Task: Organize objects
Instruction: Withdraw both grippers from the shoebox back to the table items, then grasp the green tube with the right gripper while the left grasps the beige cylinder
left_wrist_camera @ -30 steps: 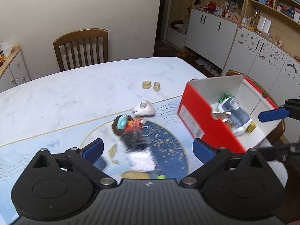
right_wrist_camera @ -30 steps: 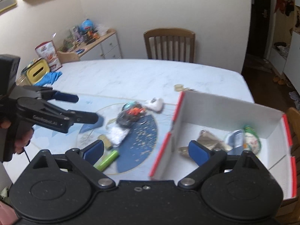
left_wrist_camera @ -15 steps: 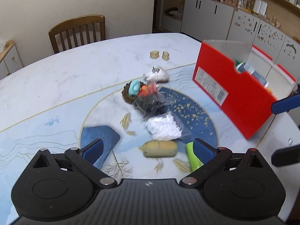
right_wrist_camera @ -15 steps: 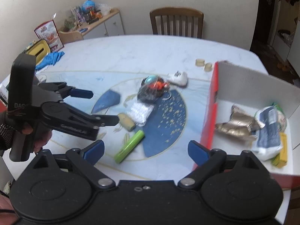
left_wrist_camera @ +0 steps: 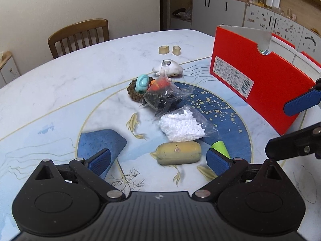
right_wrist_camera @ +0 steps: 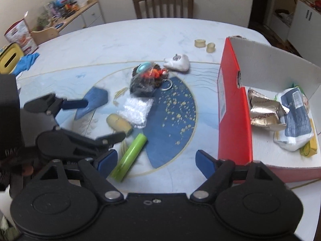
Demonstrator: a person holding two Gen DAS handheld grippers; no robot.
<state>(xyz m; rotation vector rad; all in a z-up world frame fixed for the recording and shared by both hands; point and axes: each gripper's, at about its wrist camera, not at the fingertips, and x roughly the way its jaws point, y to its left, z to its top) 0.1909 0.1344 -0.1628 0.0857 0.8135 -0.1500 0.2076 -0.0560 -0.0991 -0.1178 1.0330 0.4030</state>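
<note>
While half a second ago the left gripper point(left_wrist_camera: 158, 159) looked down on the clutter from higher up, it now sits lower and closer, jaws spread wide and holding nothing, with the tan cylinder point(left_wrist_camera: 178, 153) lying between its blue pads point(left_wrist_camera: 99, 160) and just ahead of them. Just off its right pad pokes the end of the green tube point(left_wrist_camera: 219, 147), which earlier showed a little more of its length. Directly beyond the cylinder lies the bag of white pellets point(left_wrist_camera: 181, 127), touching it, and farther ahead the dark bag point(left_wrist_camera: 163, 98) leans against the braided ring with the teal charm point(left_wrist_camera: 141, 84). The white lump point(left_wrist_camera: 168, 70) and the two small tan rings point(left_wrist_camera: 170, 49) sit farther out still. To the front right stands the red box point(left_wrist_camera: 258, 86), larger in view than before.

From the right wrist view, the right gripper point(right_wrist_camera: 156, 160) is also released and empty, lower over the table point(right_wrist_camera: 140, 38) than half a second ago. The green tube point(right_wrist_camera: 129, 157) lies just ahead of its left pad, nearly under it. The box's red wall point(right_wrist_camera: 233, 120) now stands just to the right of its right pad, with the gold wrapper point(right_wrist_camera: 264, 110) and the white-and-blue packet point(right_wrist_camera: 295, 120) lying inside. The left gripper point(right_wrist_camera: 104, 120) appears blurred at front left, its lower finger reaching to the tan cylinder point(right_wrist_camera: 118, 123).
</note>
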